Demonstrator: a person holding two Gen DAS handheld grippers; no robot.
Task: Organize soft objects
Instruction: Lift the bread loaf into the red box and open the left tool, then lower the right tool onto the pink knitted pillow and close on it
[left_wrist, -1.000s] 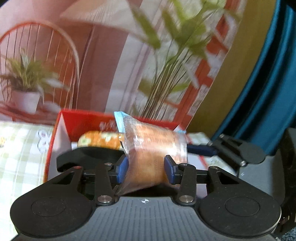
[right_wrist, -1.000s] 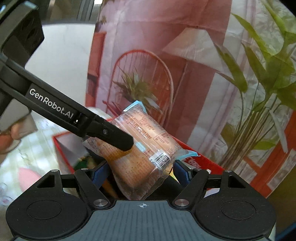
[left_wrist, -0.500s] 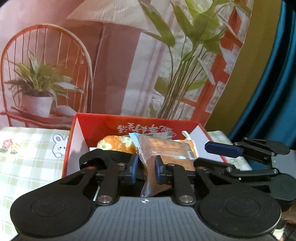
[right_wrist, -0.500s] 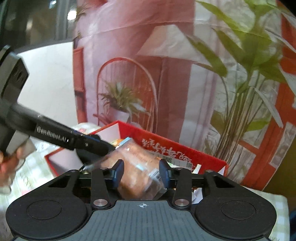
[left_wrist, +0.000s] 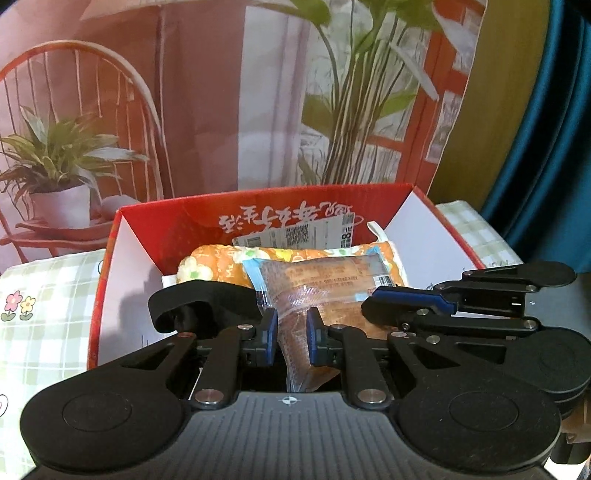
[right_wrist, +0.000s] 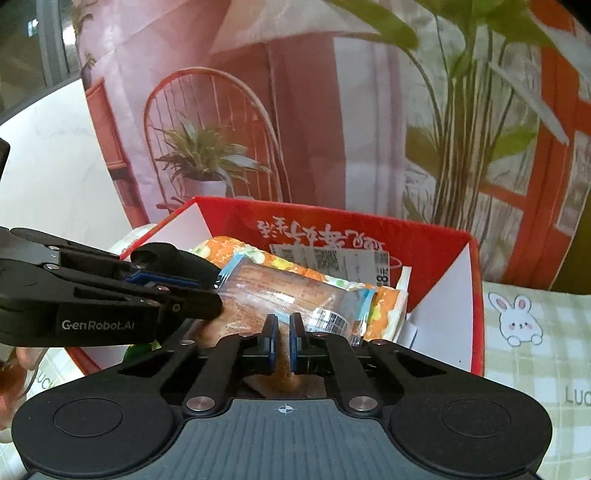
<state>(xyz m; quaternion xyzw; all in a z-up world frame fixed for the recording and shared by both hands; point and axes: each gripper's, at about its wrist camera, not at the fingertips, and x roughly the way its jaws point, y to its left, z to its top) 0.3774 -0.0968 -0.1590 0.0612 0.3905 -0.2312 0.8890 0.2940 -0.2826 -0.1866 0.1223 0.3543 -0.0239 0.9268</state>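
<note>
Backdrop: printed cloth (left_wrist: 221, 110) showing wire chair, potted plants, red window frame | Right: teal curtain (left_wrist: 554, 147) | Left: white wall (right_wrist: 48, 155) | Surface: green-checked cloth (right_wrist: 535, 354), rabbit motif

Orange floral pouch (left_wrist: 218, 264) mostly hidden behind bread packet (left_wrist: 325, 284) (box floor unseen).

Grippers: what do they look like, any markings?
Both alike: the left gripper and right gripper are matte black, with scissor linkages on silver pivot pins, blue finger pads, round discs either side and a ribbed grey base with a crosshair mark. White "GenRobot.AI" lettering on the left one's side.
</note>
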